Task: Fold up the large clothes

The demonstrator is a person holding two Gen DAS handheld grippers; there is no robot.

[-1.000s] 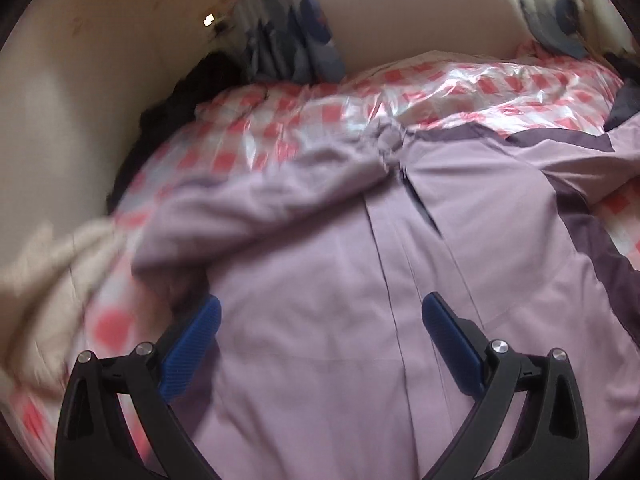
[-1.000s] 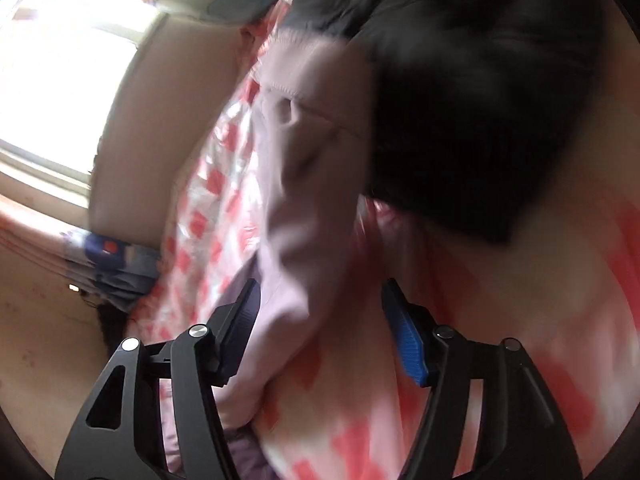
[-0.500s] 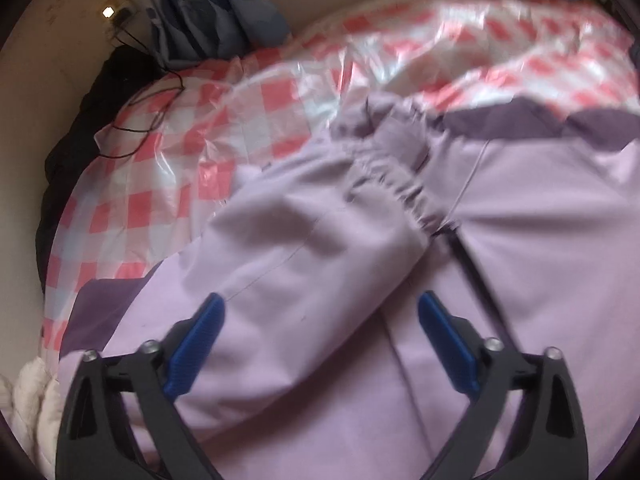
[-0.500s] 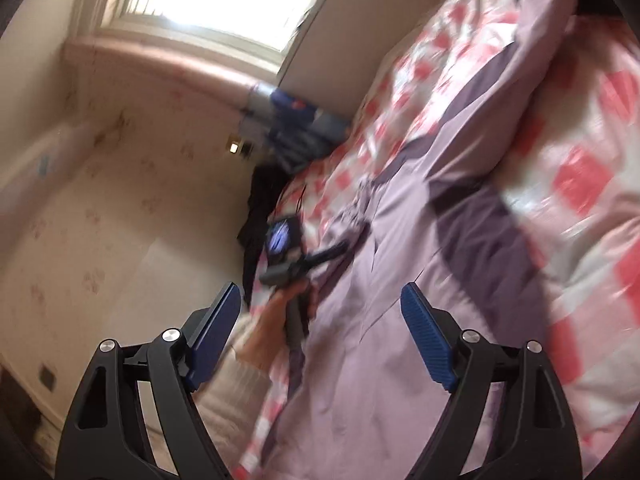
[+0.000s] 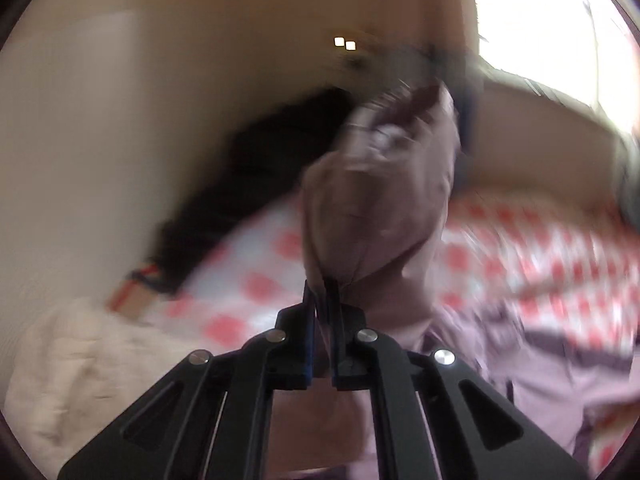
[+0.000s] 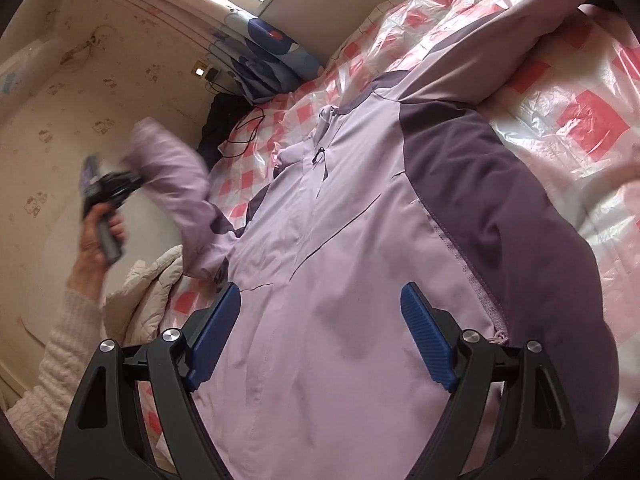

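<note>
My left tongs (image 5: 322,300) are clamped on the sleeve (image 5: 380,200) of the lilac jacket (image 6: 352,280), the fabric bunched between the pads and rising ahead of them, lifted clear of the bed (image 6: 560,92). Their jaws have just been closing, with that sleeve between them. From the right wrist view I can see the same sleeve (image 6: 172,172) held up off to the left of my right tongs (image 6: 320,334), which stand wide apart with nothing between the pads, hovering over the jacket's front panel.

The jacket lies spread front-up across the bed's red-checked, plastic-covered bedding, its zip line running away from my right tongs and a darker purple side panel (image 6: 500,200) to their right. The far sleeve trails off beyond that panel.

I judge this shell light, soft and a little slick: it will drape and slide on the plastic sheet rather than hold a crease, so a pinch near a seam or cuff should bite better than flat cloth. For the right tongs, I would take the hem edge or the purple side seam just ahead, where the layers are thicker.
</note>
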